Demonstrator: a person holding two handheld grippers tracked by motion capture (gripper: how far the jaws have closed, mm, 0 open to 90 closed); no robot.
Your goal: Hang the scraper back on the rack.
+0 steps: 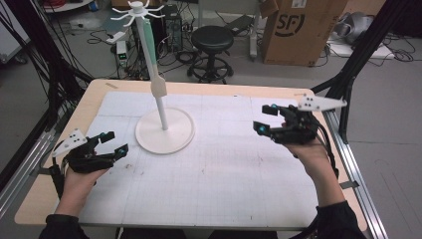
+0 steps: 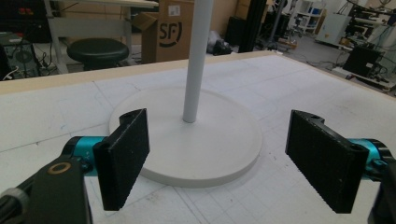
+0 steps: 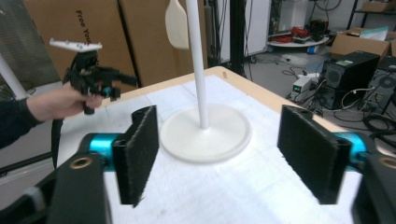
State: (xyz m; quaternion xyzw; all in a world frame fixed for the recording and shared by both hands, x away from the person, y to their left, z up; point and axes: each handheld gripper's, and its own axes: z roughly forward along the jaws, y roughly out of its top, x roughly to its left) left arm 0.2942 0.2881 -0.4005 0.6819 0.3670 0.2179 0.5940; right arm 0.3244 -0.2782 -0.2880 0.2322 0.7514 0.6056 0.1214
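A tall white stand (image 1: pixel 160 102) rises from a round white base (image 1: pixel 165 131) at the middle-left of the table, topped by a ring of curved hooks (image 1: pixel 137 11). My left gripper (image 1: pixel 113 142) hovers open just left of the base, empty, held by a hand. In the left gripper view the base (image 2: pixel 201 140) and pole (image 2: pixel 196 60) lie straight ahead between the jaws. My right gripper (image 1: pixel 266 119) is open and empty at the right of the table, pointing toward the stand. In the right gripper view the base (image 3: pixel 205 133) sits ahead, with the left gripper (image 3: pixel 119 84) beyond it.
A white gridded mat (image 1: pixel 219 174) covers the wooden table (image 1: pixel 99 87). Behind the table stand a black stool (image 1: pixel 212 40), an SF cardboard box (image 1: pixel 298 30) and tangled cables (image 1: pixel 59 74). Metal rails (image 1: pixel 356 169) run along the table's sides.
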